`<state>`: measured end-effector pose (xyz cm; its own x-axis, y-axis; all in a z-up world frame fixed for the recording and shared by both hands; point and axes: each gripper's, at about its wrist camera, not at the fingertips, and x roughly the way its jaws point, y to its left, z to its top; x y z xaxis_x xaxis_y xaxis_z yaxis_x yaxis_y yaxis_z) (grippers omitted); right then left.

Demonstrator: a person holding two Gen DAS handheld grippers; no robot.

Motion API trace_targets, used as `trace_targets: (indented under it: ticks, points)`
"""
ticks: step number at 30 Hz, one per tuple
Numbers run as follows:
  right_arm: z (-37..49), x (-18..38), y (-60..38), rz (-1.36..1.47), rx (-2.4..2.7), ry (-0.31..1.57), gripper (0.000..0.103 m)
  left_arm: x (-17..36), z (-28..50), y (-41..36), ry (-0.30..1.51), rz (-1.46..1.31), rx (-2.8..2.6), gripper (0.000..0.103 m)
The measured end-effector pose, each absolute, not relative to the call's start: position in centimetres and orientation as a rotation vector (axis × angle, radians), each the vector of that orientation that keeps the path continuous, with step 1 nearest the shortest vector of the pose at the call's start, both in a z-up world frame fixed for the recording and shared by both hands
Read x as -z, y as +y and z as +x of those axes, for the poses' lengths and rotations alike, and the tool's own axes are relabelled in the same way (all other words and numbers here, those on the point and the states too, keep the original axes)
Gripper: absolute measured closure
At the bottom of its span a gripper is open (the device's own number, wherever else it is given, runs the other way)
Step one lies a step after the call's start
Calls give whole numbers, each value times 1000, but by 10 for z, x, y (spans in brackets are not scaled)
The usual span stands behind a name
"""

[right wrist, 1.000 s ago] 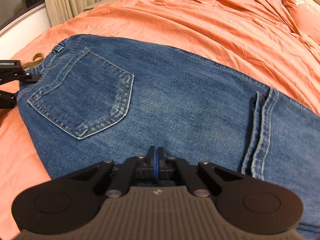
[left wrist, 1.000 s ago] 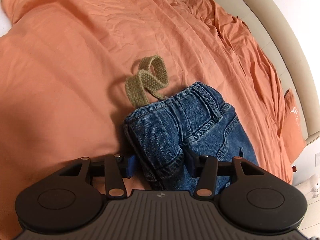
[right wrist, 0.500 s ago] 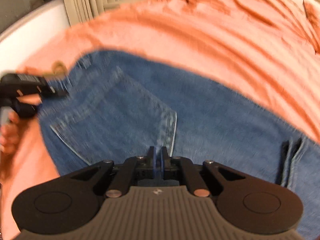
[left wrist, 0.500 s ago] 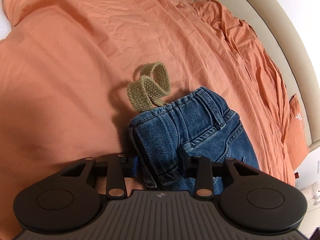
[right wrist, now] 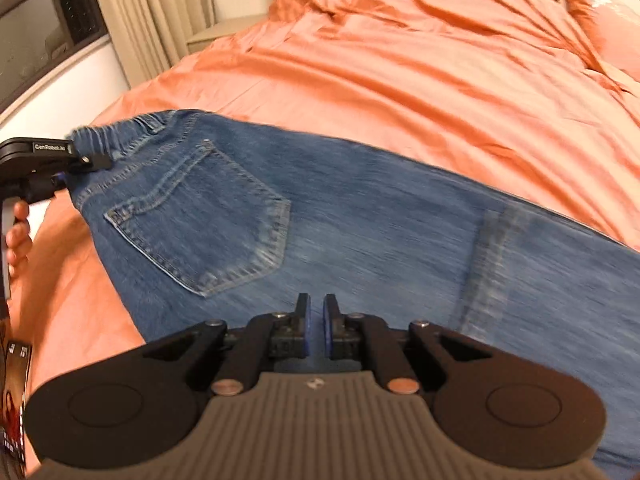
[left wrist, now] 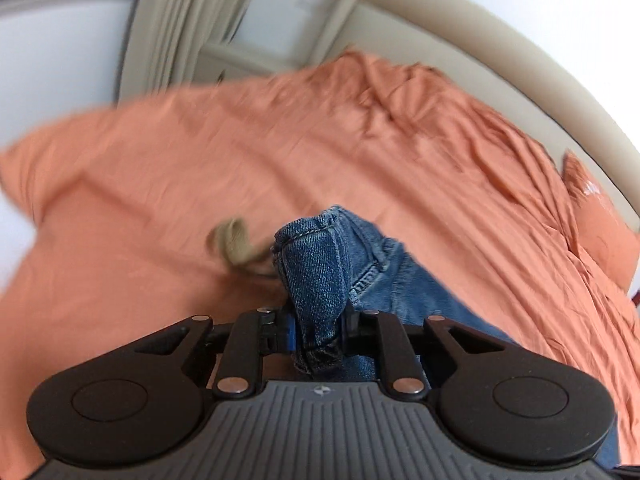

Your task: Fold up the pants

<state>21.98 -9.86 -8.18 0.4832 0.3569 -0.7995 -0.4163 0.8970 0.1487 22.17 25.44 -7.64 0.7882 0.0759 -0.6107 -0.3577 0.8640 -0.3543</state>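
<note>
— Left gripper (left wrist: 318, 330)?
— Just closed, jaws now clamped on the waistband of the jeans (right wrist: 360, 232), presumably to lift that end for a fold.
— Right gripper (right wrist: 316, 330)?
— Nearly together, a thin gap, holding nothing.
— Surroundings?
— Jeans spread across the bed (right wrist: 420, 80), orange sheet, curtains (right wrist: 152, 20) behind.

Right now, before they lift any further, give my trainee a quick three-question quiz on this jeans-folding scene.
1. True or false: the left gripper is clamped on the waistband end of the jeans.
2. What colour is the sheet under the jeans? A white, B orange, C green.
3. In the left wrist view, what lies beside the waistband?

Key
1. True. Its jaws have just been closing, with bunched denim between them.
2. B.
3. A tan woven strap, blurred.
</note>
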Motion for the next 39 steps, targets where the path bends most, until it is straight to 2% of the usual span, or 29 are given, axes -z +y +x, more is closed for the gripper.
trace_targets:
  ticks: [8,12,15,21,24,27,29,31,34,39]
  points:
    - [196,65,-193,83,-401,923,99,-3,209,125,504,-161,-104,84]
    - [185,63,-233,176,-370,893,93,-15,202,31,481,54,-27,84]
    - [178,68,-262,239,-348,872,86,-3,199,-34,495,173,24,83]
    - [167,90,-322,336,-248,896,85,57,198,-120,681,263,205,83]
    - [165,102,-345,419,-219,935,85,87,196,-138,817,284,274,82]
    - [165,112,-362,527,-230,965,85,94,193,-133,844,280,273,75]
    - [166,114,-362,559,-244,970,85,88,198,-126,877,222,303,60]
    - [167,112,-360,570,-269,956,82,82,201,-119,922,158,355,49]
    - [168,107,-354,586,-324,906,79,71,205,-111,952,95,432,40]
    - [188,94,-342,643,-401,817,73,50,213,-84,920,-12,482,39]
